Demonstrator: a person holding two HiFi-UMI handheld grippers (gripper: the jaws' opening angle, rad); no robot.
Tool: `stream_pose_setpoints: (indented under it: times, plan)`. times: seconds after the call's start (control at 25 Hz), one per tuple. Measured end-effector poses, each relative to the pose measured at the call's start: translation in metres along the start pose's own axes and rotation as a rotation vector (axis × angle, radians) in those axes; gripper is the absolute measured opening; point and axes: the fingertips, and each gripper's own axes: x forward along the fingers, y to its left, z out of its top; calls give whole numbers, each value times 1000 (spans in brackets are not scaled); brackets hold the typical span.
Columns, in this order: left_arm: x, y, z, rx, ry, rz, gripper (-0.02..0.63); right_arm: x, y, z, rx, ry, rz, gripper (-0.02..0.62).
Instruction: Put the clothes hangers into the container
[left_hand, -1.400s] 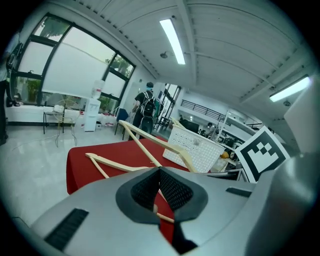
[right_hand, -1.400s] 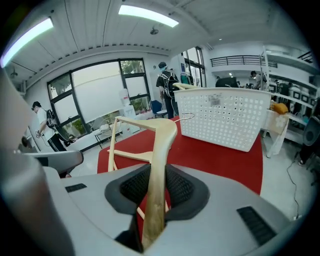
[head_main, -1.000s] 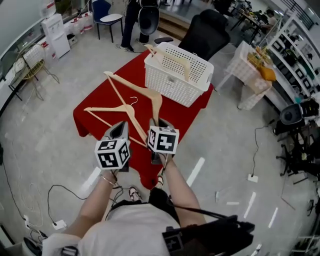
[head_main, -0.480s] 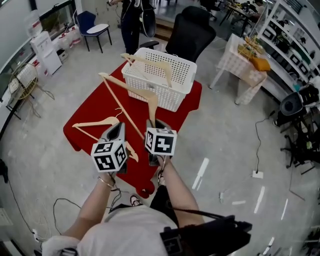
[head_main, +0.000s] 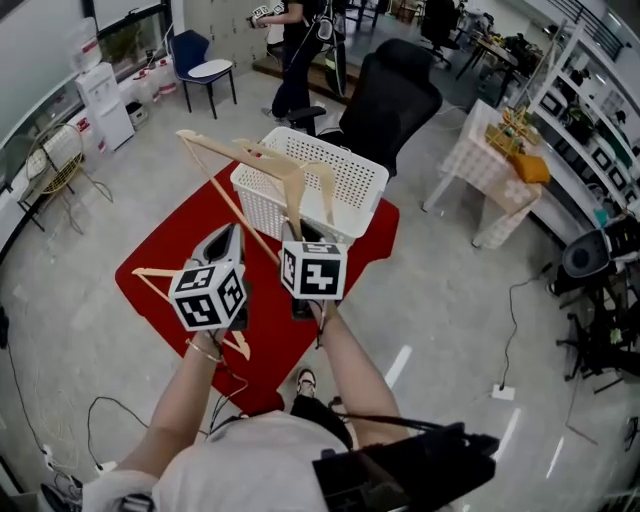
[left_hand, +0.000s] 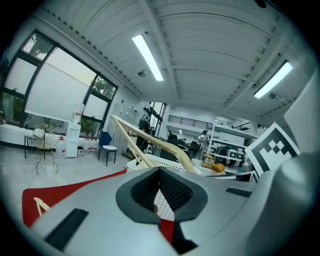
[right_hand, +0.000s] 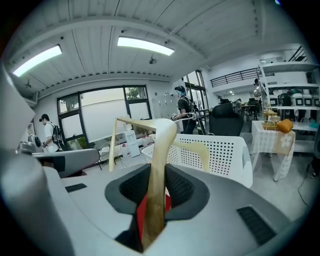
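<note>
The right gripper (head_main: 300, 234) (right_hand: 154, 200) is clamped on the end of one arm of a wooden hanger (head_main: 291, 190) (right_hand: 160, 150). Its pads press on the wood from both sides, and the hanger stands up out of the jaws. This end grip seems chosen to leave the whole frame hanging free ahead of the gripper, so it can be tipped over a rim without the jaws getting in the way.

The left gripper (head_main: 225, 242) (left_hand: 162, 200) has its jaws a narrow way apart with nothing between them. Only cloth and perforated plastic show through the gap. It rides alongside, apparently free for the next pick.

The held hanger is lifted on the near side of the white basket (head_main: 262, 208) (right_hand: 225, 155). Its shoulder and far tip are above the near rim, and its bar slants down on the near left of the basket. A second hanger (head_main: 326, 190) already leans inside the basket against its near wall. A third hanger (head_main: 150, 273) lies flat on the red cloth (head_main: 275, 340), well to the near left of the basket, so the job looks about half done.

Both forearms reach forward side by side towards the basket's near wall. The right gripper tips slightly downward and the left one is closer to level. The marker cubes face up and towards the person.
</note>
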Motion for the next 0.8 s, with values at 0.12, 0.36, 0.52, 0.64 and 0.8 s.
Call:
stream_pose_setpoints:
  times: [0.12,0.36,0.52,0.64,0.8]
  plan:
    - [19,-6,13,-12,-17,20,2,8,-11,23,-21,-3,19,98]
    - [47,-9,28,-34,-30,54,2,27,-19,50,-45,10,66,98]
    - [60,-12,32,-44,-39,71,2,35,-36,59,-22,16,69,98]
    - [68,-13,35,-51,-48,85,2,39,-49,69,-12,11,72,98]
    - [76,-17,33,-66,-53,98,2,39,-62,78,-16,3,69,98]
